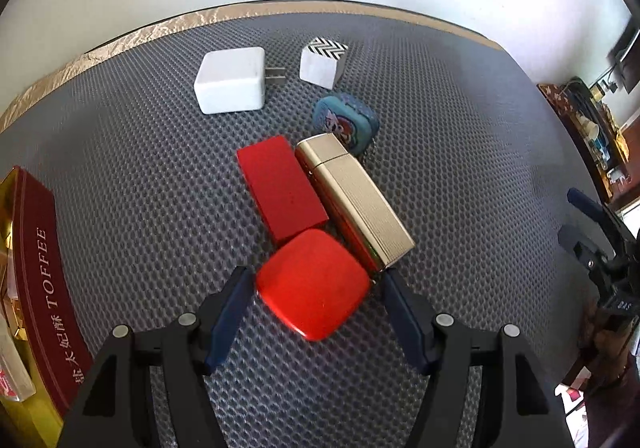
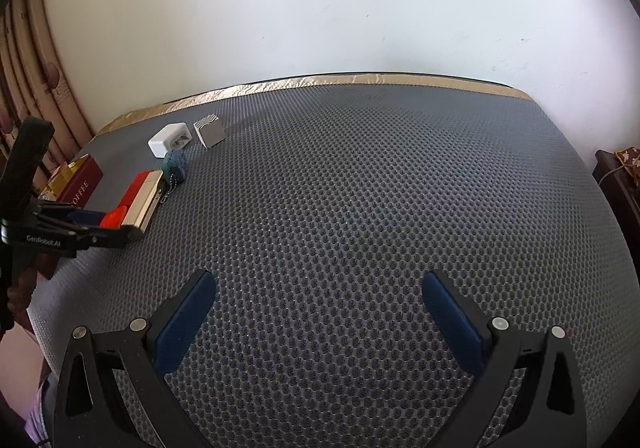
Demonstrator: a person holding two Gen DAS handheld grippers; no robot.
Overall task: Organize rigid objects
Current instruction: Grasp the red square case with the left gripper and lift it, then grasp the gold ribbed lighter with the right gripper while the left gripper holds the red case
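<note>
A rounded red square case (image 1: pixel 314 284) lies on the grey mesh mat between the fingers of my left gripper (image 1: pixel 316 280). The jaws are open, with a gap on the right side. Beyond it lie a red flat box (image 1: pixel 280 188), a gold box (image 1: pixel 356 200), a small blue cartoon tin (image 1: pixel 346 124), a white charger (image 1: pixel 232 80) and a zigzag-patterned cube (image 1: pixel 322 62). My right gripper (image 2: pixel 320 284) is open and empty over bare mat. The right wrist view shows the left gripper (image 2: pixel 96 224) and the red case (image 2: pixel 114 217) at far left.
An open dark red toffee tin (image 1: pixel 40 280) with gold lining stands at the mat's left edge, also in the right wrist view (image 2: pixel 82 180). A gold strip (image 1: pixel 132 36) borders the mat's far edge against a white wall. Furniture stands off the right side.
</note>
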